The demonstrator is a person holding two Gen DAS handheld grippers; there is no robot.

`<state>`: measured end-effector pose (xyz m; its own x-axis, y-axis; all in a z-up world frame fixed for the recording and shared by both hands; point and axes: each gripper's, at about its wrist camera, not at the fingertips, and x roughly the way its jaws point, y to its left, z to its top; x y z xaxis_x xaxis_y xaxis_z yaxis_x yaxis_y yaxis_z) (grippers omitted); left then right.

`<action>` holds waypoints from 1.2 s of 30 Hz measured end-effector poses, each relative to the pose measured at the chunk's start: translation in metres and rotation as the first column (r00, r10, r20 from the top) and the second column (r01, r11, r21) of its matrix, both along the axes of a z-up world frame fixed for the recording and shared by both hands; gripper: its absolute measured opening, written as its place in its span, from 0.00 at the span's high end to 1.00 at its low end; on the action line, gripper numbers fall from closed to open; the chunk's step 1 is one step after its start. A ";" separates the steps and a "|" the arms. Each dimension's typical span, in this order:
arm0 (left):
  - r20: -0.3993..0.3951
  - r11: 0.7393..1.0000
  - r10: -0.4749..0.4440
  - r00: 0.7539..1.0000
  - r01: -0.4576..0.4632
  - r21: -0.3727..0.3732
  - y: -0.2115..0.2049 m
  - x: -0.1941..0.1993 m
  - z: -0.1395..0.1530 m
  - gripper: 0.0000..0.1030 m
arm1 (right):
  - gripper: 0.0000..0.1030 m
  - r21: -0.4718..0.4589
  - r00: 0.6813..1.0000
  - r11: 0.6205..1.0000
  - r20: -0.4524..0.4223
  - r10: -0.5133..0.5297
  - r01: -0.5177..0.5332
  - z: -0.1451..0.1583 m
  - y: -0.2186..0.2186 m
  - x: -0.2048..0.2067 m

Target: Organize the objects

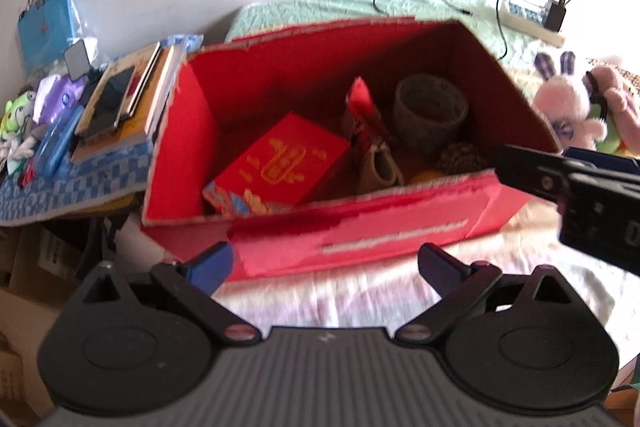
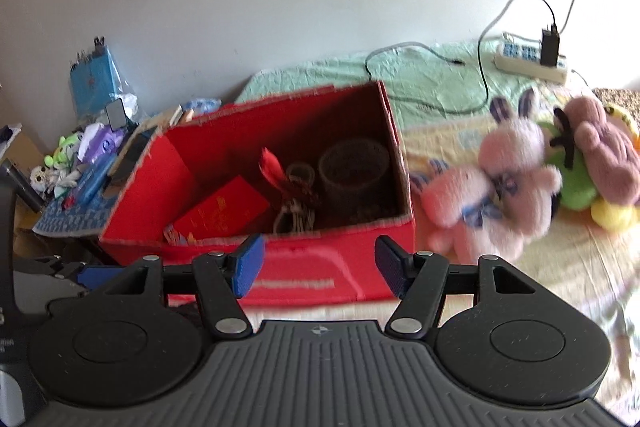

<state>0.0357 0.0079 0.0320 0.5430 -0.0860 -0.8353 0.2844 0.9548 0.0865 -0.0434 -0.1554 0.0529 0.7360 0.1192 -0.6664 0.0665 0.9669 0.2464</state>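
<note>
Nearest the lens in the right wrist view, the right gripper [image 2: 318, 267] has its jaws apart with nothing between them, the blue pads framing the near wall of the red box [image 2: 332, 267] on the bed [image 2: 560, 287]. From those jaws the heap of plush toys [image 2: 516, 179] lies at about two o'clock, just beside the box's right wall and apart from it; the pink rabbit [image 2: 452, 199] is the closest of the heap, sprawled with its length running roughly from eight to two o'clock, though blur makes its outline hard to fix. In the left wrist view the left gripper [image 1: 324, 267] also stands with jaws wide apart and empty, aimed at the box's long front wall, and the same plush toys [image 1: 568, 107] sit far out at two o'clock, beyond the right gripper [image 1: 520, 167], whose finger crosses in front of them. The box already holds a red envelope [image 1: 280, 159] and a grey roll [image 1: 430, 111], and it opens upward at twelve o'clock from both hands. My judgement is that the right hand is the nearer one to the toys, and that a swing toward two o'clock, then a carry back to eleven, would put one in the box.
</note>
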 end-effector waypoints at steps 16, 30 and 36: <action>-0.127 0.994 0.076 0.989 -0.065 0.085 0.007 -0.006 -0.033 0.05 | 0.32 -0.027 0.986 0.998 -0.159 -0.057 0.053 -0.027 0.012 -0.008; -0.133 0.994 0.086 0.987 -0.075 0.081 0.017 -0.006 -0.031 0.05 | 0.28 -0.054 0.978 0.996 -0.193 -0.076 0.066 -0.025 0.017 -0.002; -0.100 0.994 0.082 0.992 -0.074 0.074 0.019 -0.005 -0.020 0.05 | 0.26 -0.060 0.977 0.995 -0.197 -0.085 0.074 -0.017 0.017 0.004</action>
